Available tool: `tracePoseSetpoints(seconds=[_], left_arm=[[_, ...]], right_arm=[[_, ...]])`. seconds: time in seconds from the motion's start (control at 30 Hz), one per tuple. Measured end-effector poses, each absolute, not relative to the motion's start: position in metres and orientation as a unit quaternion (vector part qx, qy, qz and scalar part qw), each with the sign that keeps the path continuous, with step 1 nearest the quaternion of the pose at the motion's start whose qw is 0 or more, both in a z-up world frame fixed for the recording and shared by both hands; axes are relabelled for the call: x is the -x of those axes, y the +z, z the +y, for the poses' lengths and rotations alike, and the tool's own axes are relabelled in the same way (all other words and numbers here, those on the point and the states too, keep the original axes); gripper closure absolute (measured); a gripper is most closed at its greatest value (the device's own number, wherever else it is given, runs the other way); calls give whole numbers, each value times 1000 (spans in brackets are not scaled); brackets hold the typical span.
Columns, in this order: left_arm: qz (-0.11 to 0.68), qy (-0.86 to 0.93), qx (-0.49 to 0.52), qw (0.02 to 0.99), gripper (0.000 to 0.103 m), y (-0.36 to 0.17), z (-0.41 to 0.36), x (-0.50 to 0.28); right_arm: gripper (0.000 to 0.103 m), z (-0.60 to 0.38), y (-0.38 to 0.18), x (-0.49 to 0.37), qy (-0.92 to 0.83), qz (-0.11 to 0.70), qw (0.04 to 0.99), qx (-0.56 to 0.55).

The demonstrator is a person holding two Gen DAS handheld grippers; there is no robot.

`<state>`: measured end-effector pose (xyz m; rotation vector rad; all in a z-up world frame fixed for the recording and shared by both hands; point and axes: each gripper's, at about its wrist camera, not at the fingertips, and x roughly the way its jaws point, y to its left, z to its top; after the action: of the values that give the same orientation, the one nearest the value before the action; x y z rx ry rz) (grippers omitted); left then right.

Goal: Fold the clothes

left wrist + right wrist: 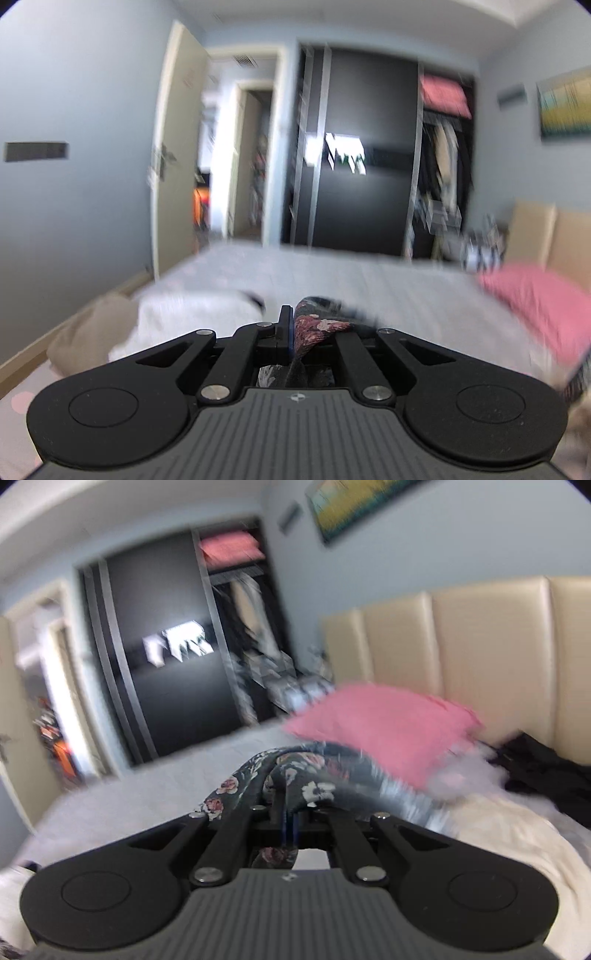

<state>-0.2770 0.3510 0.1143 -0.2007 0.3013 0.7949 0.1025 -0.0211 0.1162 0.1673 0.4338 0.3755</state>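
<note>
A dark floral garment [319,328] with pink and white flowers is pinched in my left gripper [291,325], which is shut on a bunched edge of it above the grey bed [332,273]. Cloth hangs down between the linkages. In the right wrist view the same floral garment [295,775] drapes over my right gripper [290,812], also shut on a fold of it. The cloth covers the right fingertips. Both grippers are raised over the bed and point slightly downward.
A pink pillow [384,727] lies by the cream headboard [480,646]. White cloth [192,317] and a beige cushion [92,332] sit at the bed's left; black clothing [546,768] lies near the headboard. A dark wardrobe [362,155] and an open door [177,147] stand beyond.
</note>
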Motion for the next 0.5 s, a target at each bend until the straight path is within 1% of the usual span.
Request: tracePoseSetpoints(seconds=[0.2, 0.3, 0.4, 0.5], left_arm=[[293, 311, 75, 901, 102, 62, 328, 259], [360, 270, 53, 891, 102, 34, 313, 250], [408, 231, 40, 882, 102, 11, 296, 245], [461, 183, 32, 868, 102, -10, 284, 237]], right_arm=[[99, -57, 61, -148, 115, 306, 942, -71], [99, -59, 41, -154, 128, 342, 929, -52], [98, -54, 21, -151, 153, 384, 910, -23], [95, -46, 0, -151, 165, 425, 890, 8]])
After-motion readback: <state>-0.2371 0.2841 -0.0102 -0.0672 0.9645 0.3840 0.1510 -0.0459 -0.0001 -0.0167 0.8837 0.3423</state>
